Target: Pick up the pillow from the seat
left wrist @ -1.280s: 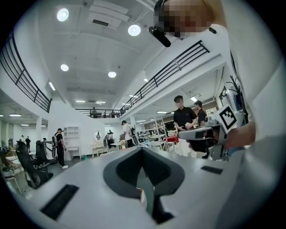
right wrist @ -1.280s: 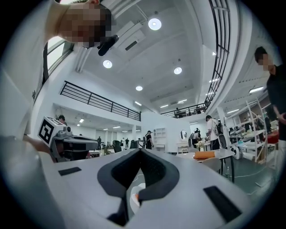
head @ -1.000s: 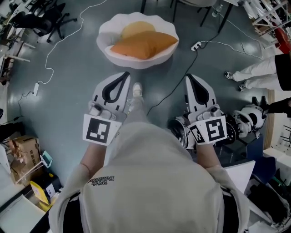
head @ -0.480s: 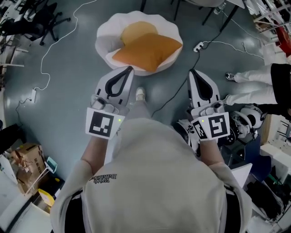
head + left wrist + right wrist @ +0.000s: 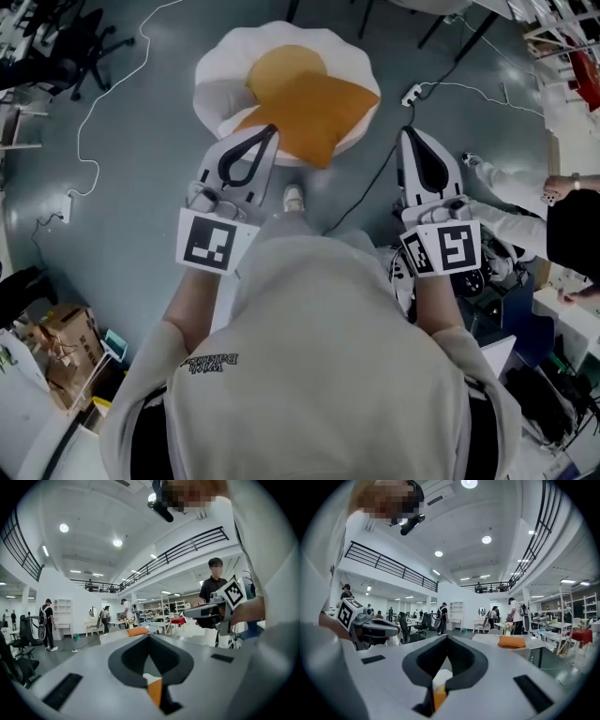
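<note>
Grey workshop floor (image 5: 141, 187), open and wide; a white shell-shaped seat (image 5: 211, 80) stands at 12 o'clock from the person wearing the head camera.

- The orange pillow (image 5: 309, 112) lies in the seat's bowl and has not been lifted. Its long axis runs roughly 9 to 3 o'clock, and one corner hangs toward 6 o'clock over the seat's near rim. A rounder orange patch shows behind it at 12; I cannot tell whether that is a second cushion.
- Left gripper (image 5: 270, 133): jaws pressed fully together, nothing in them. In the head view the tip overlaps the pillow's near-left corner, but height above it cannot be judged from there. The bulk of the pillow lies at about 1 o'clock from the tip.
- Right gripper (image 5: 411, 136): jaws likewise closed and empty. It sits off the seat's right edge, apart from the pillow, which lies at about 10 o'clock from it.

Judgement: this is the approach, with the grasp not yet begun. The left gripper is the nearer — the pillow's edge is just ahead of it. Either pair of jaws must part before anything can be taken, and a bite across the short axis at the near corner looks the easiest entry.
</note>
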